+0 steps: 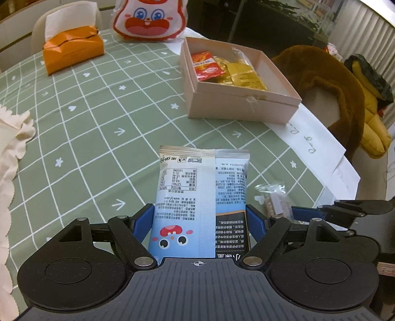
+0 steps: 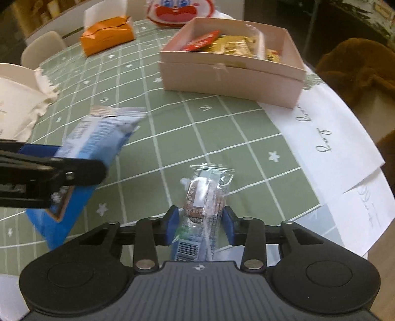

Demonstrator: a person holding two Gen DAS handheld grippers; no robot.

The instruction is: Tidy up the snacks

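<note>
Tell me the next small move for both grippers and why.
Probably carry both toward the pink box and release over it. The left gripper is shut on the blue snack packet, the right gripper on the clear-wrapped snack, and the open box ahead already holds snacks.

This is a home dining room. A round tabletop [image 1: 98,103] wears a green checked cloth printed with hearts and arrows. On it sit an orange tissue pack [image 1: 72,50], a cartoon rabbit bag [image 1: 150,19] and a pink box [image 1: 237,103] of snacks. Pale dining chairs [image 2: 42,49] stand behind, a brown fleece coat [image 1: 328,81] is draped alongside, and curtains [image 1: 375,32] hang at the right.
</note>
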